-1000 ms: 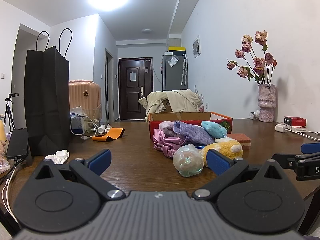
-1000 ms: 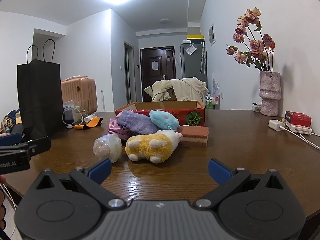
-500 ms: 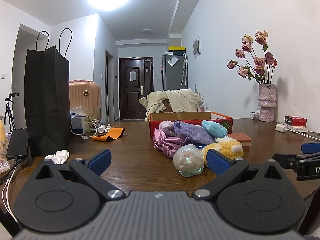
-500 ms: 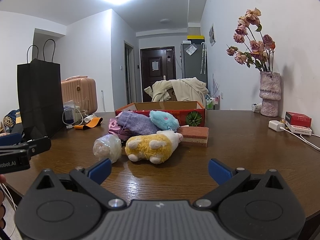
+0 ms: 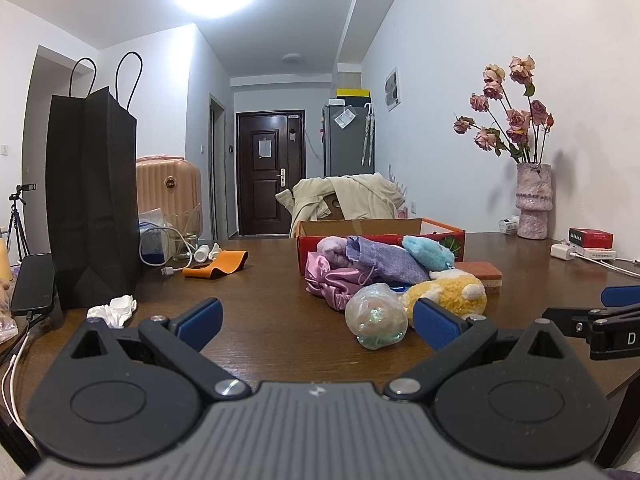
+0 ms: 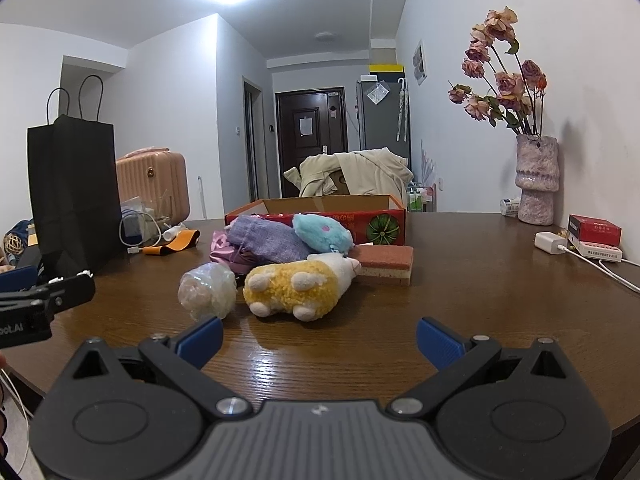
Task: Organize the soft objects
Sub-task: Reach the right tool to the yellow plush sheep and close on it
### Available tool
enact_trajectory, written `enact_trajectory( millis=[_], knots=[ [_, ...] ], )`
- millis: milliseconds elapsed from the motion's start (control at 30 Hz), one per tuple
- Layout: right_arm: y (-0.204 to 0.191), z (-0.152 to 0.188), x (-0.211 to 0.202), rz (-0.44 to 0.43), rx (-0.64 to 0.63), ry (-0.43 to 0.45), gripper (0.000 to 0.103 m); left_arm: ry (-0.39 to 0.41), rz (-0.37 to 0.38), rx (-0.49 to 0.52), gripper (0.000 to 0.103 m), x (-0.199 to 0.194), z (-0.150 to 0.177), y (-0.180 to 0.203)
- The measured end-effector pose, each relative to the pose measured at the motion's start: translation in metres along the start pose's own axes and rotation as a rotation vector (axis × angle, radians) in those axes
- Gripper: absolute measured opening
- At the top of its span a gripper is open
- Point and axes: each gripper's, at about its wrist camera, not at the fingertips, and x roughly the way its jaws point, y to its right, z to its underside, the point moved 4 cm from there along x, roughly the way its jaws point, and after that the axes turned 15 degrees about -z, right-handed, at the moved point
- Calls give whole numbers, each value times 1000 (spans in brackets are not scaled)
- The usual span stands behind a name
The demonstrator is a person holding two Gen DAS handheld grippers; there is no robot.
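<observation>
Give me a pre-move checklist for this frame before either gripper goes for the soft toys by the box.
1. Left gripper open, empty: ok.
2. Right gripper open, empty: ok.
3. Yellow plush unobstructed in front of the right gripper: ok.
4. Wrapped ball clear of the yellow plush: cannot tell, they sit very close.
5. Red box open on top: ok.
6. Room inside the box: cannot tell, interior hidden.

A white "D" shows on the right gripper [image 5: 600, 330]; "oot.AI", cut off at the edge, on the left gripper [image 6: 36, 308]. The red packet's [image 6: 595, 230] print is unreadable.
</observation>
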Motion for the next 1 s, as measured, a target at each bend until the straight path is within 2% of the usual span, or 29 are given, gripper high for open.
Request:
enact_trajectory(
  millis=[233,333,433,500,567,600,667,733,900,933,967,1000],
  knots=[
    [5,-12,15,2,-61,9,103,-5,-30,15,103,28,-13,2],
    [15,-18,29,-8,-36,-11,103,-31,-5,-18,103,49,-26,2],
    [27,-27,47,-27,18,-41,103,-72,44,-76,103,64,-40,8],
    [35,-33,58,-35,45,-48,103,-83,118,-94,103,67,-50,18],
    [43,-39,71,-65,96,-67,103,-112,219,-93,98,72,-58,35],
    [45,-42,79,-101,118,-78,101,-131,254,-96,93,75,-60,43],
    [50,-47,96,-164,157,-91,84,-171,297,-98,83,83,-60,60],
    [53,-49,113,-165,174,-104,81,-214,309,-83,75,95,-56,77],
    [65,-42,147,-176,228,-149,78,-273,301,-71,73,119,-45,92],
    [69,-39,151,-190,259,-160,72,-288,300,-72,72,122,-44,93],
    [72,-36,155,-207,283,-168,56,-300,299,-70,72,125,-42,94],
    [76,-34,155,-224,301,-165,56,-309,299,-72,71,126,-41,95]
  ],
)
